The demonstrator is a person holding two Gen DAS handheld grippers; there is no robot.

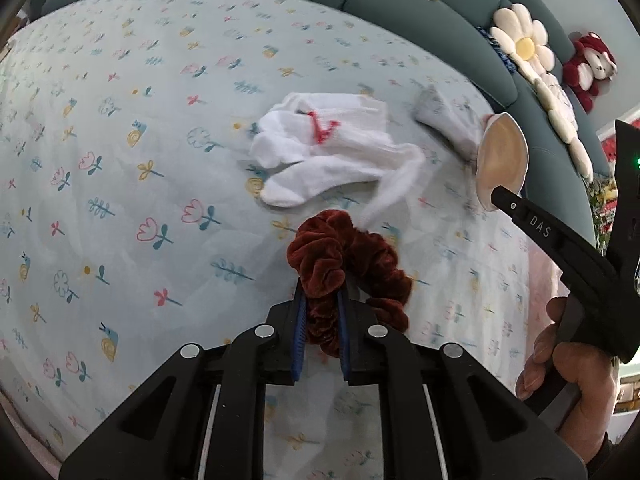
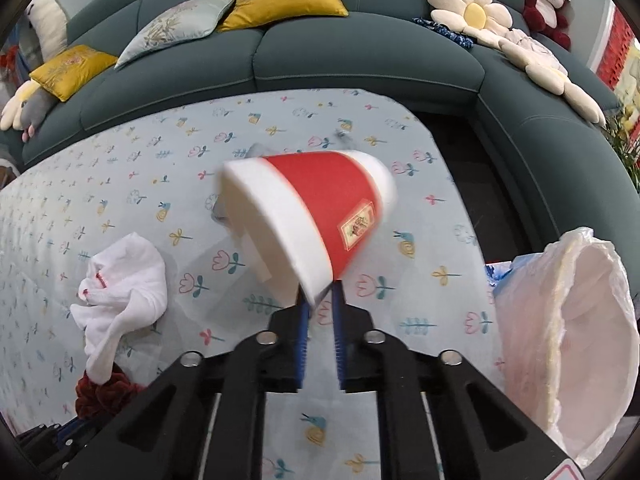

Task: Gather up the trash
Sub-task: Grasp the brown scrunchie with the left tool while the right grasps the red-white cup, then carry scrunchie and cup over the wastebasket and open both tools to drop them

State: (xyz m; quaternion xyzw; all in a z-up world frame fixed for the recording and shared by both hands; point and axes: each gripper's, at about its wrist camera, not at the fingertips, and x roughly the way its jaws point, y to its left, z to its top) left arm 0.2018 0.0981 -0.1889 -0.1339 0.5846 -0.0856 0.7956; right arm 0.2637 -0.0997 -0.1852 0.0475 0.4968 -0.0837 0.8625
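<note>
My left gripper (image 1: 322,294) is shut on a dark red velvet scrunchie (image 1: 352,264), which rests on the flower-print tablecloth (image 1: 120,160). My right gripper (image 2: 320,300) is shut on the rim of a red and white paper cup (image 2: 320,208), held tilted above the table. The left wrist view shows the cup's open mouth (image 1: 502,160) at the right, at the tip of the right gripper, whose handle a hand (image 1: 568,380) holds. A white glove with red stitching (image 1: 320,148) lies just beyond the scrunchie. The scrunchie (image 2: 104,396) also shows at the lower left of the right wrist view.
A bin lined with a white plastic bag (image 2: 572,340) stands at the table's right edge. A grey and white sock (image 1: 440,116) lies near the cup. A teal sofa (image 2: 360,52) with cushions and plush toys wraps around the far side.
</note>
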